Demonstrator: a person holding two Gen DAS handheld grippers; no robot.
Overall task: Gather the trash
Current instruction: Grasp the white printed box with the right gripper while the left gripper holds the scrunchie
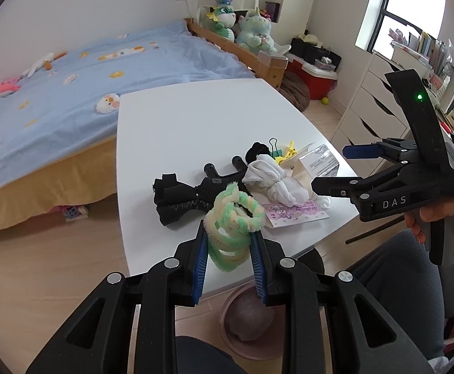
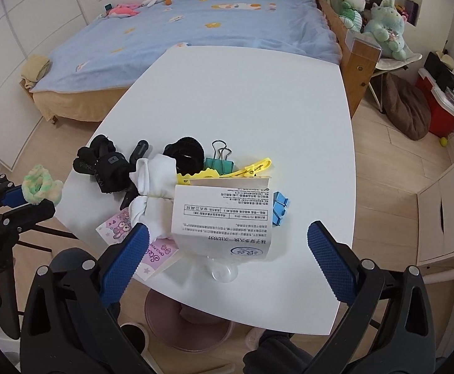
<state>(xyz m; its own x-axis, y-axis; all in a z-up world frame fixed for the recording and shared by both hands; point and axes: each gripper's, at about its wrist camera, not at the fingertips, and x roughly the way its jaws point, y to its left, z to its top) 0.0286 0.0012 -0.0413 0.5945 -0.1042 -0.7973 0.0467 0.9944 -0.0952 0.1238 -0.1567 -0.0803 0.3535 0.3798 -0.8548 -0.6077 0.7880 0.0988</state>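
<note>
left gripper (image 1: 228,249) pinches the fuzzy green coil (image 1: 234,218), seemingly to carry it to the pink bin (image 1: 245,324) at six o'clock; right gripper (image 2: 224,243) gapes wide, empty, above the paper packet (image 2: 224,218).

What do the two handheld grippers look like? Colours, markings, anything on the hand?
Both are black plastic linkages with silver pivot pins and blue, cross-hatch textured pads lining the jaws. Left gripper: the same black arms and blue pads. Right gripper: white "DAS" lettering on the body, a lit green LED on its curved black mast, grey handle. Right hand is bare, with a white cuff.
</note>
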